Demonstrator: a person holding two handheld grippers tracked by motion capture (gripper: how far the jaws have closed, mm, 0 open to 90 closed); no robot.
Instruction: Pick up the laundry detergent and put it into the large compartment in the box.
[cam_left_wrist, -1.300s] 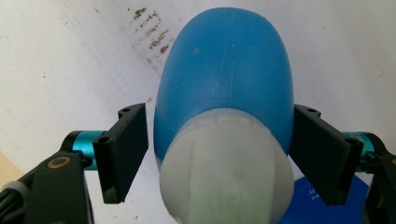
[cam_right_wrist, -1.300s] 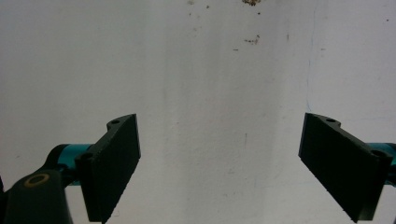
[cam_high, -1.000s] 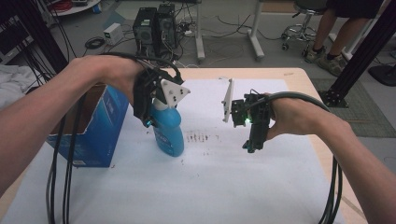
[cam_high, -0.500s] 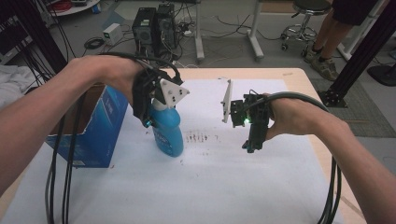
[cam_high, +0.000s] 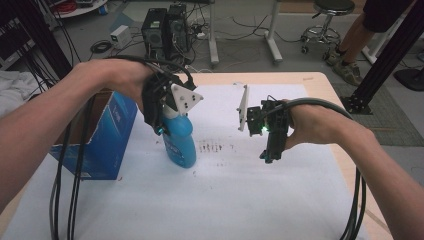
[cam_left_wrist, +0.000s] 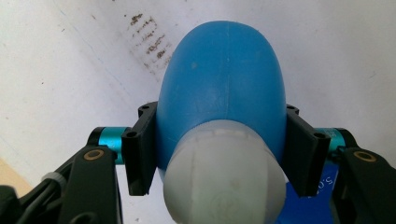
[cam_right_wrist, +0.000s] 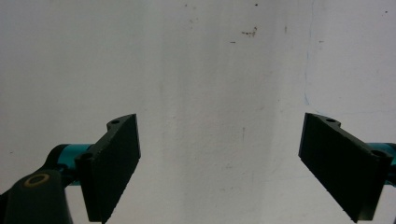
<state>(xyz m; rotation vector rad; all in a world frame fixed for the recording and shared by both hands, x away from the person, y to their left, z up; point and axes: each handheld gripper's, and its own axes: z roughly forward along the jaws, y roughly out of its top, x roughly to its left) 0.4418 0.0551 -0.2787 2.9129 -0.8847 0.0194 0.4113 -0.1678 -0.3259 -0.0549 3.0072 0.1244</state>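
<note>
Clamping the upright blue bottle (cam_high: 180, 140) at its shoulder, jaws having just closed onto it, the left gripper (cam_high: 167, 127) holds it on the white table sheet (cam_high: 225, 200) beside the blue box (cam_high: 102, 140), while the right gripper (cam_high: 268, 156) hovers nearby, jaws wide and empty.

From my high view the left gripper (cam_high: 167, 112) hides the blue bottle (cam_high: 181, 142) top. Its cap (cam_left_wrist: 226, 179) runs off my left gripper view's bottom edge.

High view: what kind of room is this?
Probably a workshop or lab. A table covered in white paper stands on a grey floor strewn with cables, with computer towers behind it and a rolling stool nearby.
</note>
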